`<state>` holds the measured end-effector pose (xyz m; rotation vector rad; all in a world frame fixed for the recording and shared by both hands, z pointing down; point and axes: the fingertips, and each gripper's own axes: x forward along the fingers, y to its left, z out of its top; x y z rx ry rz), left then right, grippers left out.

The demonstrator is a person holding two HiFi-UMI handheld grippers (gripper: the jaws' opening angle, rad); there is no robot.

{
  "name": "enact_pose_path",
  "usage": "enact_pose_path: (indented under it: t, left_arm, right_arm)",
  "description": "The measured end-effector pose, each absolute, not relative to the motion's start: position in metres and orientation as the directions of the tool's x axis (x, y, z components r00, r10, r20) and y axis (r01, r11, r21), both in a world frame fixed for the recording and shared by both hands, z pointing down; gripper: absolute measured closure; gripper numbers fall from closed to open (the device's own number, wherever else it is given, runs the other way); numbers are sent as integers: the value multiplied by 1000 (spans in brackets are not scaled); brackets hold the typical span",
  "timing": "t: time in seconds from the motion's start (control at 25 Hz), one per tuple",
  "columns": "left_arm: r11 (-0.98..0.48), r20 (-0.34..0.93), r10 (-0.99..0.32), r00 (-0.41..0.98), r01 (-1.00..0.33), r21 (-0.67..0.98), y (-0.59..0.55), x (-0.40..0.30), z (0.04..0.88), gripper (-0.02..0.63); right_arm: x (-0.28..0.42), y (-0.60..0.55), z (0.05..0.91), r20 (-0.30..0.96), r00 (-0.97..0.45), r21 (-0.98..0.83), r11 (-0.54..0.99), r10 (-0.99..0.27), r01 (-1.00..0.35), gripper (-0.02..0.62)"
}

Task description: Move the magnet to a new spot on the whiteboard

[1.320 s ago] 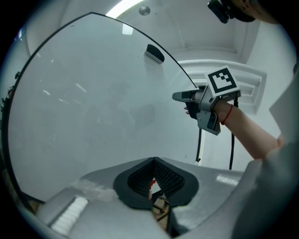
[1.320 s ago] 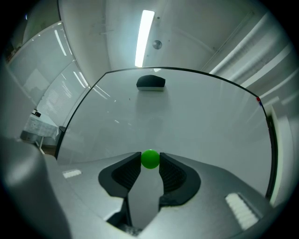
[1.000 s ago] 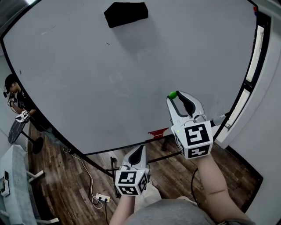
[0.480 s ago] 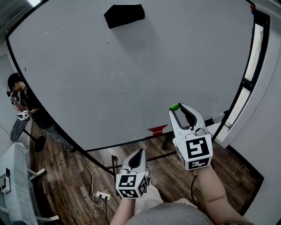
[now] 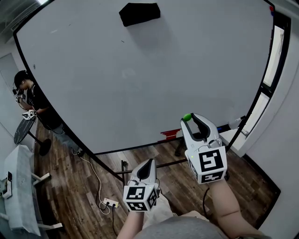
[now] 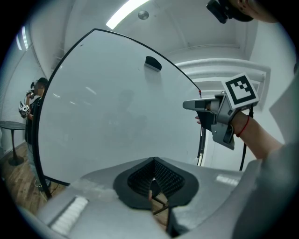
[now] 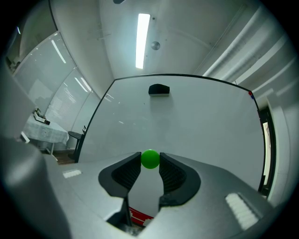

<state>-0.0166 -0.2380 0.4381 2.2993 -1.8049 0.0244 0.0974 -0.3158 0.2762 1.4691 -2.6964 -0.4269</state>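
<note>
A small green round magnet (image 7: 150, 158) sits between the tips of my right gripper (image 7: 150, 161), whose pads press on it from both sides. In the head view the green magnet (image 5: 187, 117) is held just off the lower right part of the whiteboard (image 5: 140, 79), with my right gripper (image 5: 188, 118) pointing at the board. My left gripper (image 5: 149, 162) hangs low, below the board's bottom edge, its jaws shut and empty. In the left gripper view the left gripper (image 6: 152, 173) shows its pads meeting, and the right gripper (image 6: 196, 105) is seen at the right.
A black eraser (image 5: 139, 13) sticks near the whiteboard's top. A red object (image 5: 171, 135) lies at the board's bottom edge. A person (image 5: 35, 105) stands at the left beside a round table (image 5: 23, 130). A power strip and cable (image 5: 110, 203) lie on the wooden floor.
My right gripper with the green magnet has dropped lower and come back from the board. The left gripper has barely moved. The view has shifted slightly.
</note>
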Motion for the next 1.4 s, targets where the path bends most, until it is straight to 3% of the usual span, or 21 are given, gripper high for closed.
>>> enact_pose_path:
  t: [0.88, 1.4]
  left_arm:
    - [-6, 153, -988, 32, -986, 165, -223, -132, 432, 601]
    - [19, 135, -991, 4, -986, 163, -232, -227, 426, 601]
  right_arm:
    - [-42, -314, 261, -113, -725, 263, 683, -679, -681, 472]
    - [-142, -322, 248, -146, -747, 268, 701, -649, -661, 471]
